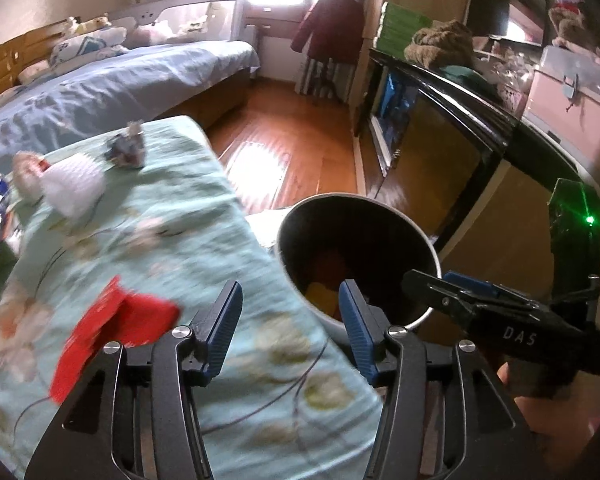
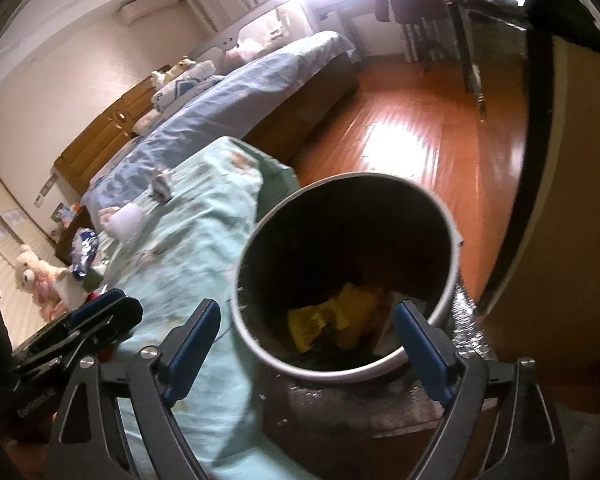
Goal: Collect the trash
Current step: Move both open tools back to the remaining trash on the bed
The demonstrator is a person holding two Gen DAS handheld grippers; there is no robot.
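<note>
Room, left wrist view: bedroom with a blue-covered bed and wooden floor.
Table: covered by a pale green floral cloth; a red wrapper, a white crumpled piece and a grey crumpled scrap lie on it.
Bin: a round trash bin stands just beside the table edge, with yellow scraps inside.
Left gripper: jaws partly open, nothing between them.
Right wrist view, right gripper: jaws wide apart and empty, above the bin's near rim.
Bin contents: a yellow wrapper lies at the bottom.
</note>
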